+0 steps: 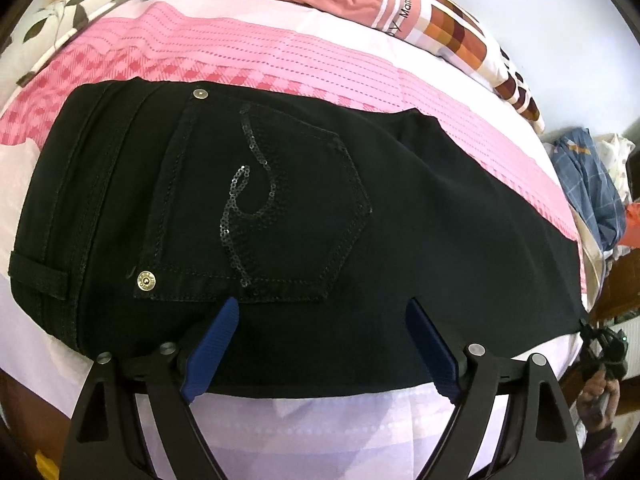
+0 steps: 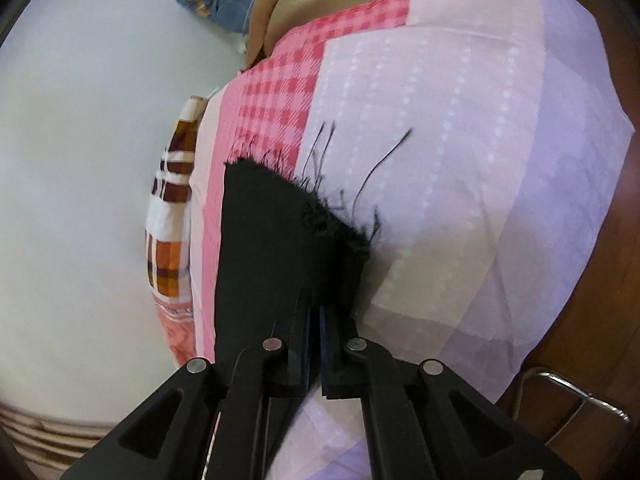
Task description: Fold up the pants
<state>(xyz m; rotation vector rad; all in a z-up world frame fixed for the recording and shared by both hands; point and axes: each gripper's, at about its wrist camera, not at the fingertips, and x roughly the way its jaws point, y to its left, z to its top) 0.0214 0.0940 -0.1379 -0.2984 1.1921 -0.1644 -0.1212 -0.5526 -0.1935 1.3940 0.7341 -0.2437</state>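
Black pants (image 1: 280, 200) lie flat on the bed, waistband to the left, with a sequinned back pocket (image 1: 276, 208) facing up. My left gripper (image 1: 322, 302) hovers open just below that pocket, and nothing sits between its blue pads (image 1: 216, 344). The leg runs off to the right, where the other gripper (image 1: 604, 348) shows small at its end. In the right wrist view my right gripper (image 2: 315, 294) is shut on the pants leg (image 2: 268, 236) close to its frayed hem (image 2: 320, 200), with black cloth on both sides of the pressed-together fingers.
The bed has a pink and lilac checked sheet (image 1: 280, 56). A patterned pillow (image 1: 400, 4) lies at its far edge and a floral one (image 1: 60, 12) at the far left. Blue clothes (image 1: 588, 184) are piled at the right. A wooden floor and a metal chair frame (image 2: 576, 392) border the bed.
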